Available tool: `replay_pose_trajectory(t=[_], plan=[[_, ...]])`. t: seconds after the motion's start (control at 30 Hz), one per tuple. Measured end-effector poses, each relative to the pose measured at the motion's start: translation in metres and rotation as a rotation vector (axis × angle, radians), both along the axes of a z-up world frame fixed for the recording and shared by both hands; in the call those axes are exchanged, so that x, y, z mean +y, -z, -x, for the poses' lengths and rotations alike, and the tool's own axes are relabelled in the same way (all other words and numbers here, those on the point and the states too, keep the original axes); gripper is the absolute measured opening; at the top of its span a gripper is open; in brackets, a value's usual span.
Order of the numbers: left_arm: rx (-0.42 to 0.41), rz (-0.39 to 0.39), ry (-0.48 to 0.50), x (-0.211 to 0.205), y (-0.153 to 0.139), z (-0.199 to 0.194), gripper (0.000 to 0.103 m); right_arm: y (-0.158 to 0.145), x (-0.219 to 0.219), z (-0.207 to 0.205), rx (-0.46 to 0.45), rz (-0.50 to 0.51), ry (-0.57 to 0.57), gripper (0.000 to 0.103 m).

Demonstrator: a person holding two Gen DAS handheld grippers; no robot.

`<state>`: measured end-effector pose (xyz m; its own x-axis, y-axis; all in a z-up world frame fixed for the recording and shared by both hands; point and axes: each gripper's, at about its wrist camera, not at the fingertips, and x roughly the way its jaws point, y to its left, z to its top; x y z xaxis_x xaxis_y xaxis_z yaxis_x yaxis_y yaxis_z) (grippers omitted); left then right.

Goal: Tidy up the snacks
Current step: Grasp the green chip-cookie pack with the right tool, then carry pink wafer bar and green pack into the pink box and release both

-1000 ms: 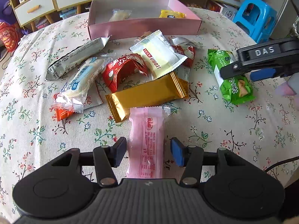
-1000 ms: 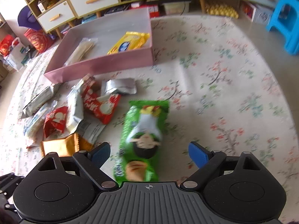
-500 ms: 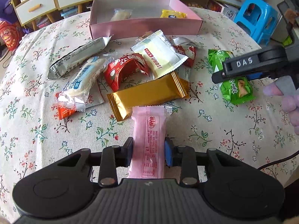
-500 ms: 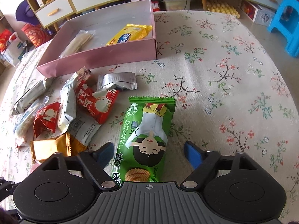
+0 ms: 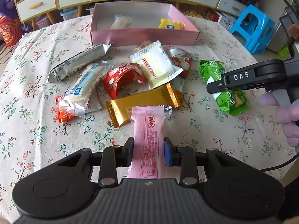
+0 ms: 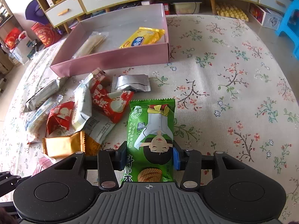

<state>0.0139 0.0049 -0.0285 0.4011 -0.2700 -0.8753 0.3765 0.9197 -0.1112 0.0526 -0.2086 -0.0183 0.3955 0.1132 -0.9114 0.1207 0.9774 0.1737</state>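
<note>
Both claws loaded. My left gripper [image 5: 149, 154] is clamped on the pink packet [image 5: 148, 141], pads on its two long edges near the back end, so the front sticks out toward the pile. The packet's nose sits just in front of the gold wrapper [image 5: 143, 102] and looks about to touch it.

My right gripper [image 6: 148, 156] has just been closing; in the wrist view the pads now sit against both long sides of the green packet [image 6: 151, 130], wrapper between them. I read that as a grip, though the film isn't visibly pinched in yet (could be only first contact). Seen from the left wrist, the right tool is angled down over the same green packet [image 5: 223, 87], which lies off to one side, apart from the heap.

Why side-on grips: these flat pillow packs give nothing to grab on top, and pinching across the narrow width keeps them from folding.

Destination is the pink box [image 6: 112, 59] at the far edge of the floral tablecloth [image 6: 224, 93]. It already holds a yellow packet [image 6: 143, 37] and a clear-wrapped one [image 6: 91, 43], with plenty of floor left.

My call: task is early. Most snacks lie loose in front of the box. Next step needs a clean lift so neither pack drags its neighbours.
</note>
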Motion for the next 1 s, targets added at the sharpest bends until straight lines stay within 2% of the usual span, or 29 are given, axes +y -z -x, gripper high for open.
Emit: replay_pose_trajectory(t=[0.37, 0.67, 0.83, 1.0], plan=[[-0.053, 0.057, -0.015, -0.006, -0.025, -0.01, 0.03, -0.022, -0.001, -0.002, -0.037, -0.032, 0.02, 0.044], [-0.087, 0.14, -0.129, 0.0, -0.048, -0.039, 0.029, -0.047, -0.009, -0.017, -0.101, -0.107, 0.085, 0.044], [-0.092, 0.176, -0.182, -0.003, -0.055, -0.068, 0.029, -0.058, -0.012, -0.038, -0.124, -0.159, 0.127, 0.044], [-0.116, 0.183, -0.171, -0.019, -0.062, -0.11, 0.029, -0.061, -0.016, -0.073, -0.123, -0.212, 0.135, 0.044]])
